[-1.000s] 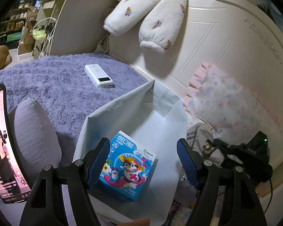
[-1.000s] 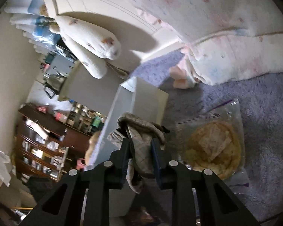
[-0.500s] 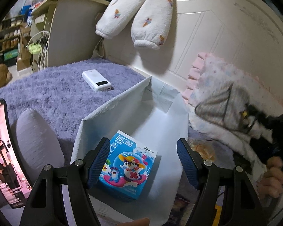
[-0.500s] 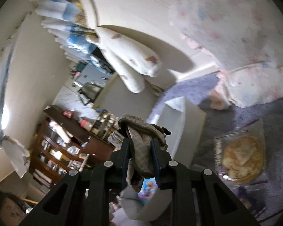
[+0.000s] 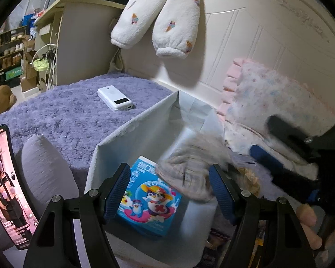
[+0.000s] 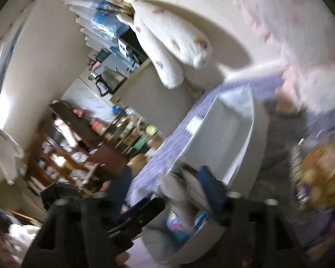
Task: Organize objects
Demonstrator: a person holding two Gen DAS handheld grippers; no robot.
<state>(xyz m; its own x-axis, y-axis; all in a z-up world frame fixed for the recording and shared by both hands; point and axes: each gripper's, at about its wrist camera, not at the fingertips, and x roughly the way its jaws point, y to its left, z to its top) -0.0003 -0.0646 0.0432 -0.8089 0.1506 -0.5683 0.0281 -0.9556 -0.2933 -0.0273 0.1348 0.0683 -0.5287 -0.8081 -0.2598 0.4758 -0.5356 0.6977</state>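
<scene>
Right wrist view: right tool (image 6: 165,185), formerly clamping the checked cloth (image 5: 189,167), is opening above the bag (image 5: 145,134); left tool (image 5: 170,192) stays open.

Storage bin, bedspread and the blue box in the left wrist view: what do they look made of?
Storage bin: seemingly soft non-woven fabric, pale and matte; its walls crease and sag. Bedspread: plush purple fleece or shag, with a tufted pile. Blue box: printed cardboard, slightly glossy, with crisp edges and cartoon graphics.
</scene>
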